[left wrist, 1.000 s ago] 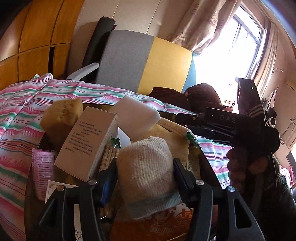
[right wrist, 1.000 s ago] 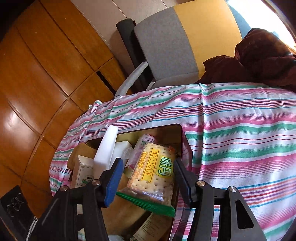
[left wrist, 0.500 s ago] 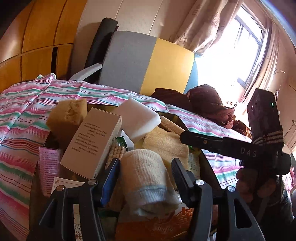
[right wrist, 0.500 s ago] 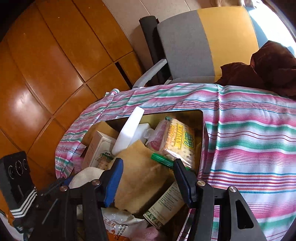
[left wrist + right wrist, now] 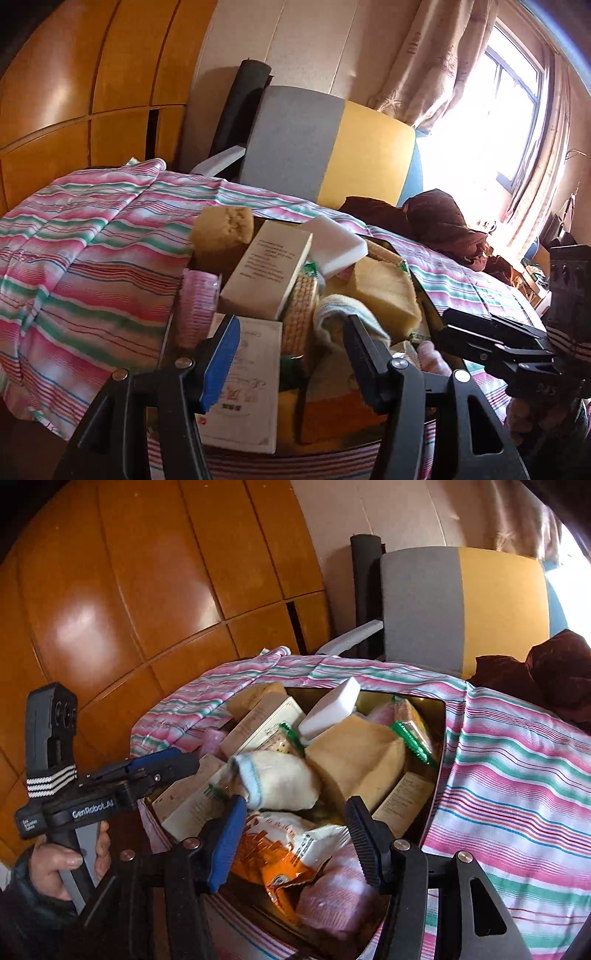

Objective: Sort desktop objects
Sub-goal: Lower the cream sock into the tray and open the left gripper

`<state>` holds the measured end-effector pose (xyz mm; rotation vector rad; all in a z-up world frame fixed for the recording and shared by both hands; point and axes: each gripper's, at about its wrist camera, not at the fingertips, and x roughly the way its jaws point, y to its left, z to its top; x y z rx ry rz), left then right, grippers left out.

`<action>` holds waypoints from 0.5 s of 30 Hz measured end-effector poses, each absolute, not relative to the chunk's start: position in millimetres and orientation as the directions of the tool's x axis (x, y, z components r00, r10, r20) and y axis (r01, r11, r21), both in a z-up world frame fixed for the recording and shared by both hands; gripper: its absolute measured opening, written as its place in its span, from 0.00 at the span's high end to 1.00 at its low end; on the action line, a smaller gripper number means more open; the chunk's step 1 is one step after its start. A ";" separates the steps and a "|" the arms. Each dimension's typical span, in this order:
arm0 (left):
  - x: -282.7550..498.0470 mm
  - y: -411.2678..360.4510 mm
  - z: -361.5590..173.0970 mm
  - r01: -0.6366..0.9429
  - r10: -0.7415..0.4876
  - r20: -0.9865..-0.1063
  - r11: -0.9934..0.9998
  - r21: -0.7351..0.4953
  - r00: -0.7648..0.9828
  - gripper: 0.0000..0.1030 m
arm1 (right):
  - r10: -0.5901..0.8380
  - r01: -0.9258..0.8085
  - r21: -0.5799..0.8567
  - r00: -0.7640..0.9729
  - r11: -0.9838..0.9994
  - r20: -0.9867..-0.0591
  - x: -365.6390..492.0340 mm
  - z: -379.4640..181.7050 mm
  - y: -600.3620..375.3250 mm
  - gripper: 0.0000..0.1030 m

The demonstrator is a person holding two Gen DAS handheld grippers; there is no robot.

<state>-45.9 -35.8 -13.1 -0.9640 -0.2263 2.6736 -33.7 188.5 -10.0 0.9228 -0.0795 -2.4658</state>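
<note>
A dark box (image 5: 440, 738) on the striped cloth is heaped with items. A rolled white cloth (image 5: 277, 780) with a blue hem lies on top of the heap, also seen as the cloth roll (image 5: 345, 308) just beyond my left gripper (image 5: 291, 350), which is open and empty. The green-edged biscuit pack (image 5: 410, 727) rests against the box's far right wall. My right gripper (image 5: 295, 834) is open and empty above an orange snack bag (image 5: 280, 853). The left gripper (image 5: 181, 762) hovers at the box's left edge, and the right gripper (image 5: 454, 325) at its right edge.
In the box are a white sponge block (image 5: 334, 245), yellow sponges (image 5: 384, 291), a cream carton (image 5: 267, 269) and a pink roll (image 5: 197, 306). A grey and yellow chair (image 5: 325, 147) stands behind the table. Dark brown clothing (image 5: 439, 221) lies at right, wooden panels (image 5: 147, 590) at left.
The left gripper opened, let the cloth roll drop onto the heap and drew back. The right gripper let go of the biscuit pack, which now lies in the box, and pulled back.
</note>
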 end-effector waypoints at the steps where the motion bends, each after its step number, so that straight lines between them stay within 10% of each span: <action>1: -45.2 -42.0 -14.0 -0.198 0.307 -0.602 -0.950 -0.243 -0.737 0.43 | -0.470 0.440 0.212 -0.639 -0.873 -0.609 -32.0 -13.0 184.0 0.44; 15: -40.4 -44.6 -27.0 -0.222 0.341 -0.618 -0.939 -0.264 -0.708 0.43 | -0.518 0.483 0.259 -0.543 -0.837 -0.660 -26.2 -50.7 162.0 0.44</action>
